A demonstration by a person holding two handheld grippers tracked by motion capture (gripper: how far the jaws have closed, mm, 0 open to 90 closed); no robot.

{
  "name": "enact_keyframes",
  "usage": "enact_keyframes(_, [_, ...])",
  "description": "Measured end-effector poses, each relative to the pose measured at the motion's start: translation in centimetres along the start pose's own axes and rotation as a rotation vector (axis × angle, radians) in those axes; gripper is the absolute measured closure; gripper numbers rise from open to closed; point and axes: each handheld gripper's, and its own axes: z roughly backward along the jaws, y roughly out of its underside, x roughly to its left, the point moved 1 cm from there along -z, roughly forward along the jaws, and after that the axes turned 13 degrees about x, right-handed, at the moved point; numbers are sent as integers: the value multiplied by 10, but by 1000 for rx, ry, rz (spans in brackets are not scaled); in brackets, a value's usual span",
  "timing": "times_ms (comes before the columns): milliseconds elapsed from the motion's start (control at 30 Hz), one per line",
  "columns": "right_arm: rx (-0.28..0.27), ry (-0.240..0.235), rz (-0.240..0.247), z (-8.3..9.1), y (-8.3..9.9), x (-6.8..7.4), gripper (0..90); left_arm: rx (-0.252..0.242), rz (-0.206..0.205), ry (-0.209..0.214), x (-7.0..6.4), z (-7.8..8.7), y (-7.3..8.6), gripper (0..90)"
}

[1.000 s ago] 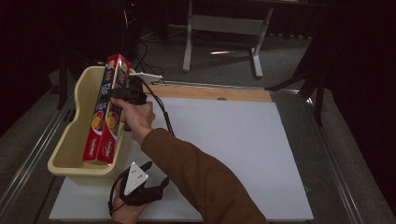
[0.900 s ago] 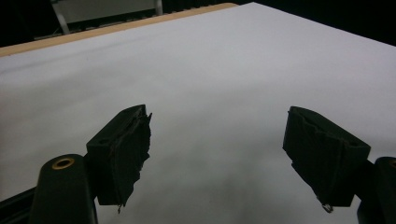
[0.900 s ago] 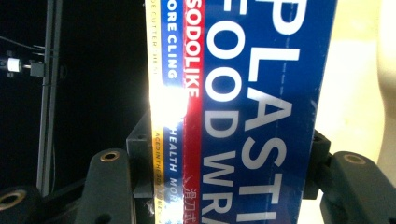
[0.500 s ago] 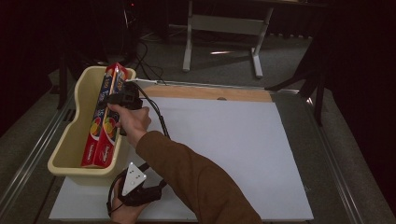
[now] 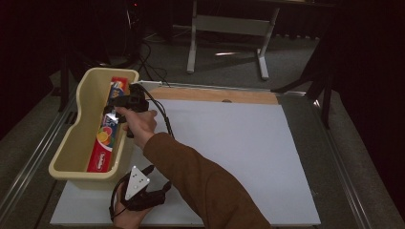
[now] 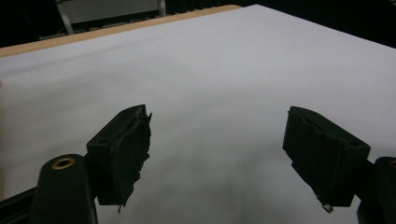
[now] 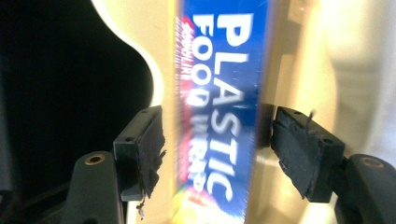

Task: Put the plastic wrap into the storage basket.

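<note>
White worktop, dim room. Plastic food wrap box lying inside cream bin. Right gripper fingers spread astride box: release step; next, lift clear. Left gripper beside bin, fingers spread, empty.

My room sits dim and dark toward twelve o'clock; the white board catches soft light. My right gripper view blurs the wrap box, with glare at three o'clock.
</note>
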Motion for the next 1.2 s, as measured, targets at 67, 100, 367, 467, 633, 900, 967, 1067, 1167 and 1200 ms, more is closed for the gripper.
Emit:
enact_keyframes(67, [9,-28,19,7,1,6,354,5,-2,-4,0,0,0,229])
enact_keyframes(100, [22,-23,29,9,1,7,360,5,-2,-4,0,0,0,229])
enact_keyframes(367, [46,20,155,30,1,4,396,3,2,-9,0,0,0,229])
enact_keyframes(467, [53,53,213,35,3,4,401,4,0,-12,1,0,0,229])
enact_keyframes(633, [16,126,393,54,20,3,399,4,-1,-18,1,1,1,229])
enact_keyframes(900, [-17,298,651,68,53,6,368,4,-2,-23,0,0,0,228])
enact_keyframes(967, [-25,297,684,73,61,6,365,6,-5,-25,0,-1,0,229])
enact_keyframes(1067, [-41,269,706,81,71,4,363,7,-7,-27,0,-1,0,229])
enact_keyframes(1167, [-73,286,756,88,81,-3,357,8,-7,-27,0,-1,0,229])
enact_keyframes(1200, [-87,308,778,91,85,-5,352,8,-8,-27,0,-1,0,228])
